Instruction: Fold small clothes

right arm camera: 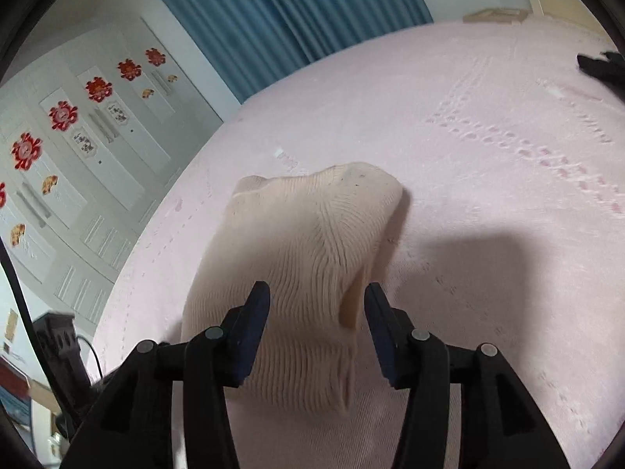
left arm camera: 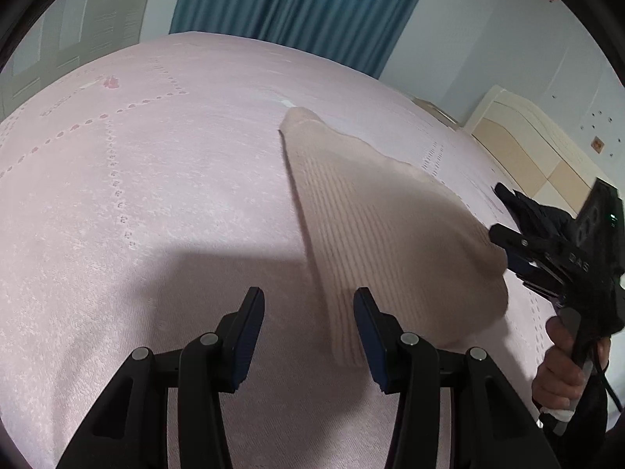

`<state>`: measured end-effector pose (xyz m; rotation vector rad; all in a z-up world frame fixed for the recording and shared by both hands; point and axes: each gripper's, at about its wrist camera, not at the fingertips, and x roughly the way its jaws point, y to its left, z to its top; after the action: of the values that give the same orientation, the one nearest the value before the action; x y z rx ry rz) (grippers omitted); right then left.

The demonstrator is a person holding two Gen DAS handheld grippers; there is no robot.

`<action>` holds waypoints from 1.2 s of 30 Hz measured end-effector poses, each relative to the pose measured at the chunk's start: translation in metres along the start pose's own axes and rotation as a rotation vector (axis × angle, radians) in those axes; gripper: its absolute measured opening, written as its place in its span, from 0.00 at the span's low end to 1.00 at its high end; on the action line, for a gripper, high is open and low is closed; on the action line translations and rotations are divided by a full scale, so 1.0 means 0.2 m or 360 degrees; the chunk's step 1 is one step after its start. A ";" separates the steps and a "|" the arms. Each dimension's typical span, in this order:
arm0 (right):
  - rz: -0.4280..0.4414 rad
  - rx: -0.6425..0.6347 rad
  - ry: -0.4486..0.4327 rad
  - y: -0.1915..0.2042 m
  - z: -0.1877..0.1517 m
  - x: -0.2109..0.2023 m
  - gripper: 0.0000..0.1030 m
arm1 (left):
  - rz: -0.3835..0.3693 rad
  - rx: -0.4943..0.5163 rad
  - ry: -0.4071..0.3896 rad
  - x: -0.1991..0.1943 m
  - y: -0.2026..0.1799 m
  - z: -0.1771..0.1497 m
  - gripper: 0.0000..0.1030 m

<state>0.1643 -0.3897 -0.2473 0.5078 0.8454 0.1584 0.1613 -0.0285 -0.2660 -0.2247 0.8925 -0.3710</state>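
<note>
A cream ribbed sock (left arm camera: 375,226) lies on the pink bedspread (left arm camera: 156,179), running in the left wrist view from a narrow end at upper centre down to a broad end at lower right. The left gripper (left arm camera: 308,312) hovers with its jaws spread wide and holding nothing; the sock's lower edge sits just beyond and to the right of its right finger, partly behind it. At the right edge of that view the right gripper (left arm camera: 504,246) reaches in, its fingers at the sock's right side, the sock blurred there. In the right wrist view the sock (right arm camera: 308,250) fills the centre, bunched and raised, its near part lying between the wide-set fingers of the right gripper (right arm camera: 316,308), neither pad pressing it. A blue curtain (right arm camera: 281,19) hangs at the top.
</note>
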 end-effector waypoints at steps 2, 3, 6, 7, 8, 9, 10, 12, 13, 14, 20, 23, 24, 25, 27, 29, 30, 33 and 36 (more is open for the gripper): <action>-0.0044 0.0015 0.0034 -0.01 0.04 0.06 0.48 | -0.0006 -0.0030 0.0002 0.01 0.02 0.01 0.44; -0.0065 0.0027 0.0054 -0.02 0.05 0.10 0.48 | -0.0006 -0.0040 0.0000 0.02 0.03 0.02 0.44; -0.0075 0.0105 0.0089 -0.08 0.09 0.15 0.48 | -0.0013 -0.0067 -0.0014 0.02 0.06 0.04 0.44; -0.0054 0.0137 0.0102 -0.10 0.10 0.18 0.48 | -0.0013 -0.0071 -0.0016 0.03 0.07 0.04 0.44; -0.0040 0.0156 0.0112 -0.11 0.11 0.20 0.48 | -0.0013 -0.0076 -0.0018 0.03 0.07 0.05 0.44; -0.0022 0.0145 0.0099 -0.11 0.12 0.20 0.46 | -0.0011 -0.0081 -0.0018 0.04 0.07 0.05 0.44; 0.0003 0.0105 0.0079 -0.10 0.13 0.19 0.31 | -0.0008 -0.0081 -0.0015 0.04 0.07 0.05 0.44; 0.0028 -0.0024 -0.0008 -0.04 0.14 0.15 0.13 | -0.0001 -0.0074 -0.0016 0.05 0.07 0.05 0.44; 0.0036 -0.0094 -0.0107 0.00 0.13 0.09 0.12 | 0.0013 -0.0064 -0.0019 0.05 0.06 0.05 0.44; 0.0036 -0.0120 -0.0152 0.01 0.14 0.07 0.11 | 0.0030 -0.0054 -0.0022 0.06 0.06 0.05 0.44; -0.0213 -0.0099 -0.0021 -0.02 0.11 0.20 0.12 | 0.0037 -0.0028 -0.0017 0.08 0.02 0.05 0.44; -0.0270 -0.0130 -0.0031 0.00 0.12 0.20 0.15 | 0.0036 -0.0038 -0.0015 0.08 0.02 0.05 0.44; -0.0278 -0.0124 -0.0034 0.00 0.12 0.20 0.17 | 0.0038 -0.0043 -0.0016 0.08 0.02 0.05 0.44; -0.0285 -0.0109 -0.0036 -0.01 0.11 0.18 0.22 | 0.0040 -0.0048 -0.0015 0.08 0.02 0.06 0.44; -0.0300 -0.0104 -0.0055 0.00 0.11 0.15 0.27 | 0.0041 -0.0056 -0.0016 0.08 0.03 0.05 0.44; -0.0304 -0.0125 -0.0091 0.01 0.10 0.09 0.30 | 0.0038 -0.0065 -0.0022 0.08 0.03 0.06 0.44; -0.0313 -0.0138 -0.0105 0.03 0.08 0.06 0.32 | 0.0037 -0.0072 -0.0022 0.08 0.03 0.06 0.44; -0.0331 -0.0188 -0.0104 0.04 0.04 0.03 0.40 | 0.0034 -0.0090 -0.0016 0.08 0.04 0.07 0.44; -0.0356 -0.0227 -0.0061 0.06 0.01 0.06 0.40 | 0.0031 -0.0102 -0.0015 0.08 0.03 0.07 0.45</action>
<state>0.1747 -0.3762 -0.2480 0.2792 0.8406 0.0031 0.1834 -0.0290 -0.2705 -0.2766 0.8971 -0.3235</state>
